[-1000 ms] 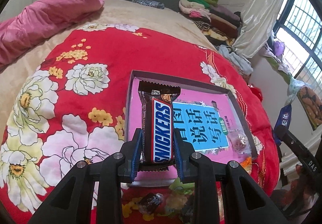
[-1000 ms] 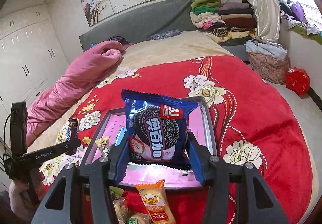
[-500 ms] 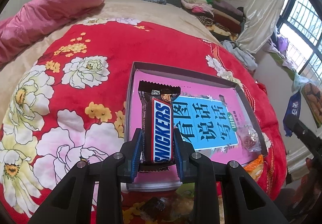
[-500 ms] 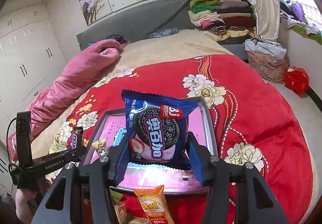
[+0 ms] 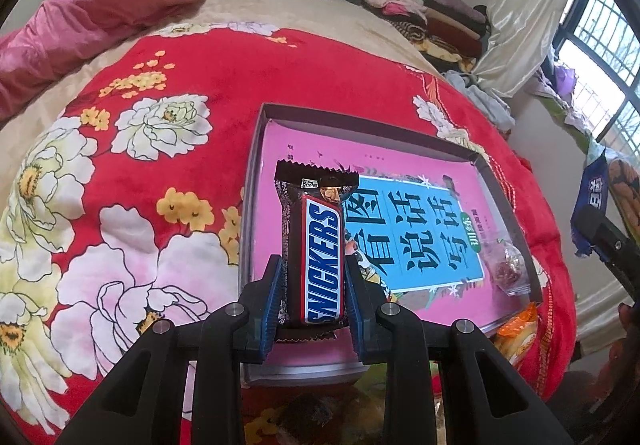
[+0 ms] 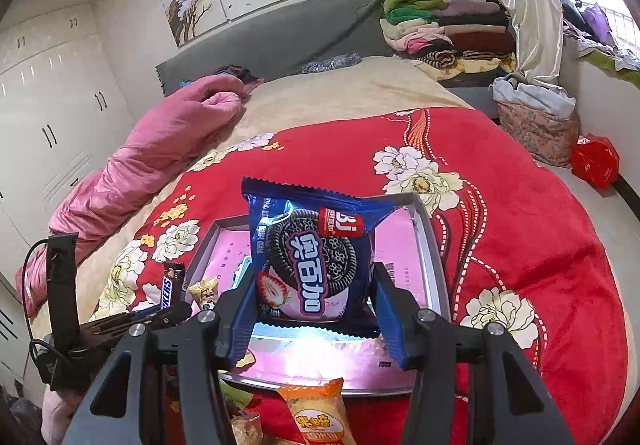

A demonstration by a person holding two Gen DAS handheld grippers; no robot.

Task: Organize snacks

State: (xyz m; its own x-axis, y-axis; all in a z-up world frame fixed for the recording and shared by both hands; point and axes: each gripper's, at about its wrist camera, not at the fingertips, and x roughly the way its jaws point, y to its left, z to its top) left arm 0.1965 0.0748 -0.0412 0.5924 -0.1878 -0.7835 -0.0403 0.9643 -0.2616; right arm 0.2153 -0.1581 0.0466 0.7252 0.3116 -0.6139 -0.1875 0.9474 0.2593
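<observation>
Left hand-held gripper (image 5: 314, 299) and right hand-held gripper (image 6: 314, 315) both clamped, raised

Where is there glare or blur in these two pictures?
Right wrist view: strong white glare on the tray floor just below the cookie pack. Left wrist view: window overexposed, the near snacks under the gripper blurred; the Snickers sharp.

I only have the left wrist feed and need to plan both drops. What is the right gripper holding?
Observer: The right gripper is shut on a blue cookie packet, held upright in front of the tray.
Operator: I see only an orange corner by the tray. What is it?
Observer: An orange snack bag, lying on the red blanket just outside the tray's near edge.
</observation>
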